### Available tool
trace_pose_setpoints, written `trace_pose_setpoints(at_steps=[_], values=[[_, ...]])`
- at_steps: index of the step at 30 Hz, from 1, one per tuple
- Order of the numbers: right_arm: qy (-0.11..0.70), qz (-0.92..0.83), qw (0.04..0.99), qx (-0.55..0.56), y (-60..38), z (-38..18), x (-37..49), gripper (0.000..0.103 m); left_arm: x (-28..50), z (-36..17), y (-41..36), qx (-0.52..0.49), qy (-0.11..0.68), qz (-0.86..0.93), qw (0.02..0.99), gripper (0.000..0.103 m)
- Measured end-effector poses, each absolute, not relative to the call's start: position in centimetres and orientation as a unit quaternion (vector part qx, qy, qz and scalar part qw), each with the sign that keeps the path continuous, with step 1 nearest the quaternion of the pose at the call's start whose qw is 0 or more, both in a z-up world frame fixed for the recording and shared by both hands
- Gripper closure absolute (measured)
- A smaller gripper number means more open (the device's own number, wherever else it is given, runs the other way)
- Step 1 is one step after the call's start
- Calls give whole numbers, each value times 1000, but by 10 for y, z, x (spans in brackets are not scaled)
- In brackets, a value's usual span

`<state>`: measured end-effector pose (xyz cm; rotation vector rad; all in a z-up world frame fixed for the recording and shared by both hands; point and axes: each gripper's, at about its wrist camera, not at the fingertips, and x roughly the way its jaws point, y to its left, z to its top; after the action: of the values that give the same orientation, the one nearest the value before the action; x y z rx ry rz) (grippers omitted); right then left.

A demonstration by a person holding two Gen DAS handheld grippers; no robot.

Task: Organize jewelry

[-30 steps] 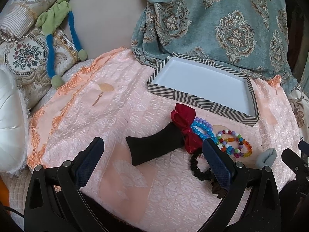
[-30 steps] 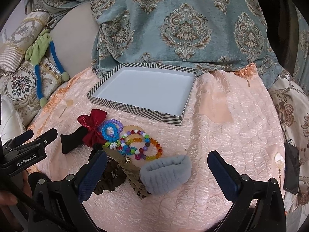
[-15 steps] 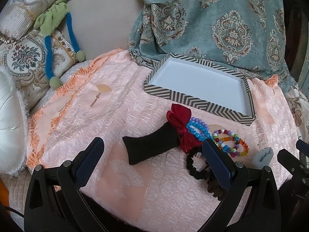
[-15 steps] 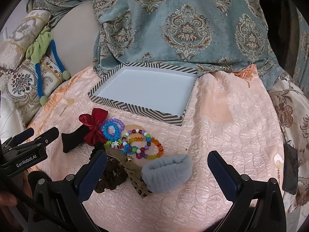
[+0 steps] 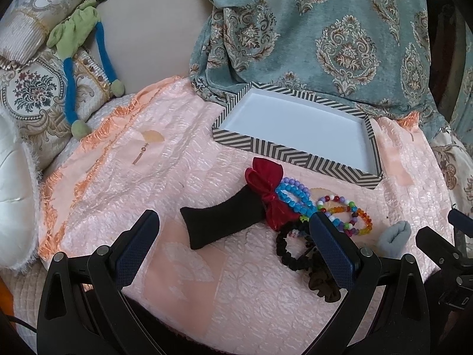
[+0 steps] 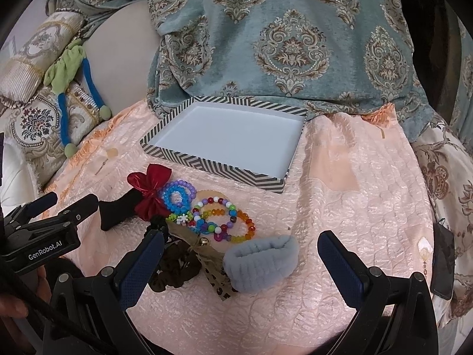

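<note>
Jewelry pile lies on peach bedspread [image 6: 340, 207], just before empty striped box [image 6: 224, 159].

Left tongs [image 5: 236, 248] apart, holding nothing. Right tongs [image 6: 242, 269] apart, hovering at grey wristband [image 6: 260, 261].

Bead bracelets [image 6: 224, 219] likely light, slippery: pinch across strand. Wristband probably soft, compressible: grip wall.

Black claw [image 5: 233, 236] frames, textured blue pads [image 6: 340, 261]

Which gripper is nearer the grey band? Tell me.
Right. The grey band lies between the open right gripper fingers. The open left gripper is off to its left, over the black cushion.
</note>
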<state>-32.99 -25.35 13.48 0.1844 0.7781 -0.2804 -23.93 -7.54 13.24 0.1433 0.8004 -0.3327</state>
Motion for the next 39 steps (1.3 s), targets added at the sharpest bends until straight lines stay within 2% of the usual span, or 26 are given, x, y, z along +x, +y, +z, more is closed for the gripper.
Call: trace_pose_setpoints(at_steps=[15,22,30,35,39], values=[[384,-133,909,92,-256,132,-328,0,-237,127,-78,77,394,-165,901,1],[377,-156,903,135,-300,133,-342,0,-220,124,-56,71,398,-143,904,1],[415,-143,880,180,-328,100,-344,0,-194,111,-27,46,416,-140,897,1],[431,-116,868,216,-329,78,-331,1,-182,99,-33,70,428,-151,888,1],[441,-102,860,236,-328,63,-323,5,-173,84,-47,95,442,-178,874,1]])
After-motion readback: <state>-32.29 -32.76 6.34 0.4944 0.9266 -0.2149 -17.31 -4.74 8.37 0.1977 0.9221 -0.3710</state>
